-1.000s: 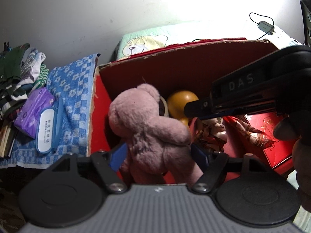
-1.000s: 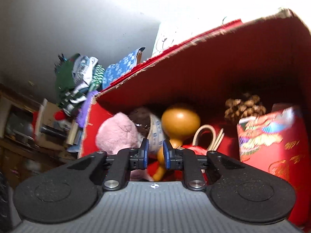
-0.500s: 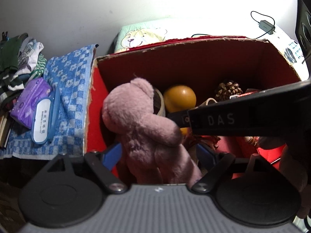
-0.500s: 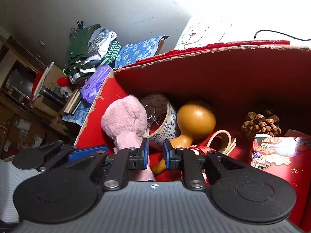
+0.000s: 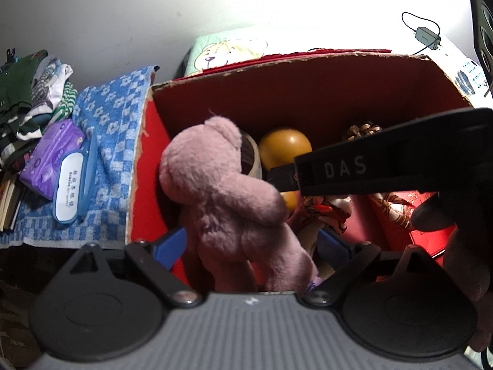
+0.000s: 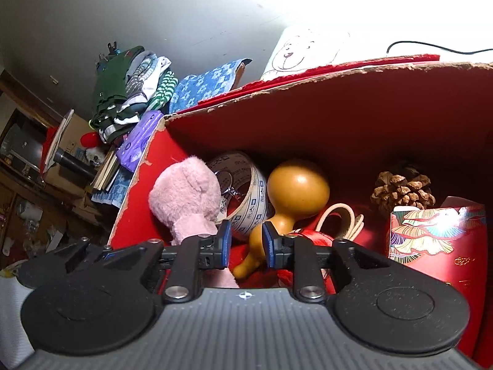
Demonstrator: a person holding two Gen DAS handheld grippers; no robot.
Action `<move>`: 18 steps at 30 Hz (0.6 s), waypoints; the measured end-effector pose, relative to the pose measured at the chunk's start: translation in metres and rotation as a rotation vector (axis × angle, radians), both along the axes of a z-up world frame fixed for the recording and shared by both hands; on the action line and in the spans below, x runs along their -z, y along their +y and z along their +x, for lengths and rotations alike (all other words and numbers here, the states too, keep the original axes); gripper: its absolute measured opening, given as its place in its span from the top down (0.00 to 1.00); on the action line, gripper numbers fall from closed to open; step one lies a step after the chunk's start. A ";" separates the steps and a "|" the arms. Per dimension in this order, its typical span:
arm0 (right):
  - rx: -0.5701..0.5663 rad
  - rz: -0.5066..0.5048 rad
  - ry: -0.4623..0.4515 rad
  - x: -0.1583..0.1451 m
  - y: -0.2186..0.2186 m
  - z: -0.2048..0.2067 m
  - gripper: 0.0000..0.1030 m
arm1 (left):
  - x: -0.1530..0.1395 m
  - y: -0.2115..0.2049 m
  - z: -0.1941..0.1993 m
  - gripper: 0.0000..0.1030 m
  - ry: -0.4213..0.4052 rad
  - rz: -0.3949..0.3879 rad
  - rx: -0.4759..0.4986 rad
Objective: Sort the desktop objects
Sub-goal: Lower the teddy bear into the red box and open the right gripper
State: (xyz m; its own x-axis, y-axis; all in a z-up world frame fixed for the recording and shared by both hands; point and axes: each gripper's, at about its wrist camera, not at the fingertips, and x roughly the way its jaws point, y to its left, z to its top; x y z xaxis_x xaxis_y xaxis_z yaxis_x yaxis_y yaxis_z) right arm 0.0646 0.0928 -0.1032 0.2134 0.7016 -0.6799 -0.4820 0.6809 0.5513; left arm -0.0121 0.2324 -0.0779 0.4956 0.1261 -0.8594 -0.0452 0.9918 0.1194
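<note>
Progress: red cardboard box (image 5: 302,98) holds a tan wooden gourd (image 6: 295,191), a roll of printed tape (image 6: 249,194), a brown pine cone (image 6: 400,191) and a red patterned packet (image 6: 437,246); the task looks well along, though items remain on the blue checked cloth (image 5: 114,141) beside the box.
Bear: pink plush bear (image 5: 228,197) stands inside the box at its left wall.
Left gripper (image 5: 249,240): jaws spread wide either side of the bear's legs; contact unclear.
Right gripper (image 6: 245,243): jaws narrowly apart, empty, gourd neck just beyond.

Support surface left of box: blue-and-white checked flower-print cloth (image 5: 114,104). Lying on it: purple plastic tissue pack (image 5: 50,154), blue-rimmed oval case with white label (image 5: 72,191), pile of folded green and striped clothes (image 5: 27,89). Open red cardboard box (image 5: 144,166) stands just beside.
</note>
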 end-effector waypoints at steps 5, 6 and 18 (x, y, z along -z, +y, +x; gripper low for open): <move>0.007 0.007 -0.002 0.000 -0.001 0.000 0.75 | 0.001 -0.001 0.001 0.06 -0.007 -0.002 -0.009; 0.009 0.009 0.000 0.000 -0.001 0.001 0.75 | 0.000 -0.001 0.001 0.07 -0.008 -0.007 -0.011; 0.115 -0.015 -0.083 -0.016 -0.017 -0.010 0.71 | -0.008 0.006 -0.006 0.19 -0.010 -0.005 -0.057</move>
State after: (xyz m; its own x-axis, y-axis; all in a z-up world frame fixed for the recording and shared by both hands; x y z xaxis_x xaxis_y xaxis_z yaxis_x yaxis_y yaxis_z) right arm 0.0542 0.0759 -0.0870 0.3472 0.6596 -0.6667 -0.4440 0.7418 0.5026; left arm -0.0179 0.2381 -0.0699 0.4964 0.1500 -0.8550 -0.1030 0.9882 0.1135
